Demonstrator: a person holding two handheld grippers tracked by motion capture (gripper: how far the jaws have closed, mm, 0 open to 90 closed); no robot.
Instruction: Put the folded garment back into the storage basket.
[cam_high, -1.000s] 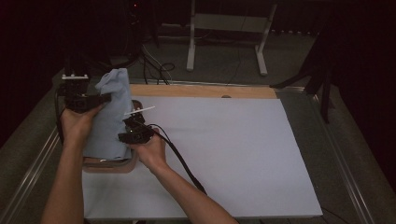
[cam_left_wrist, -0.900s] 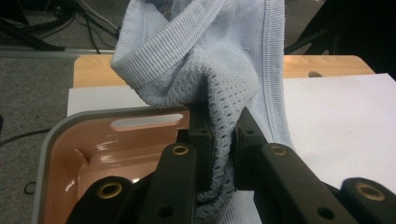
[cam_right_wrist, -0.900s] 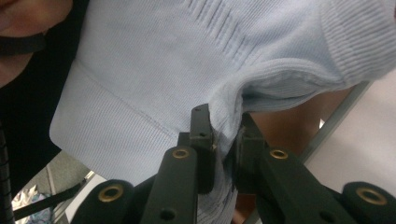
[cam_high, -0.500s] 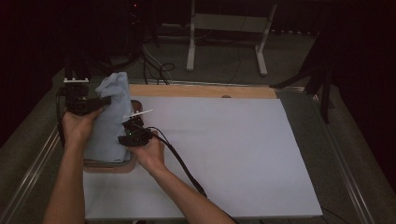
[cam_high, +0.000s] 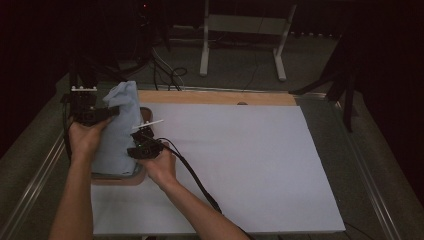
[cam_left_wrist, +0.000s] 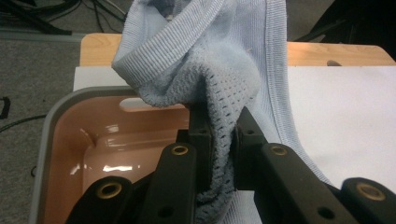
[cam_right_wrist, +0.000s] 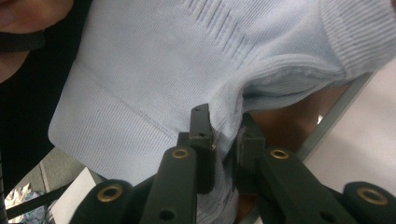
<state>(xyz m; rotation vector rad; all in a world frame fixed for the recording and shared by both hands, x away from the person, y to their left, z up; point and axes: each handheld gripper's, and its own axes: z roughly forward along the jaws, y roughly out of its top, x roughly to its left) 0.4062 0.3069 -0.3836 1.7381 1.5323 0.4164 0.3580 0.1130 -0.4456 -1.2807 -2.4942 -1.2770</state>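
A light blue knitted garment (cam_high: 120, 125) hangs bunched over a pink tub with a grey rim (cam_high: 125, 176) at the table's left. My left gripper (cam_high: 102, 114) is shut on the garment's upper part; in the left gripper view the knit (cam_left_wrist: 219, 93) is pinched between the jaws (cam_left_wrist: 223, 140) above the tub's pink inside (cam_left_wrist: 116, 149). My right gripper (cam_high: 137, 145) is shut on the garment's lower right side; in the right gripper view a fold of the knit (cam_right_wrist: 187, 65) sits between the jaws (cam_right_wrist: 224, 135), with the tub's rim (cam_right_wrist: 336, 112) behind.
A large white sheet (cam_high: 240, 160) covers the table to the right of the tub. A wooden board edge (cam_high: 220, 97) runs along the back. The right gripper's cable (cam_high: 195, 180) trails across the sheet. A metal stand (cam_high: 240, 30) and cables lie on the floor beyond.
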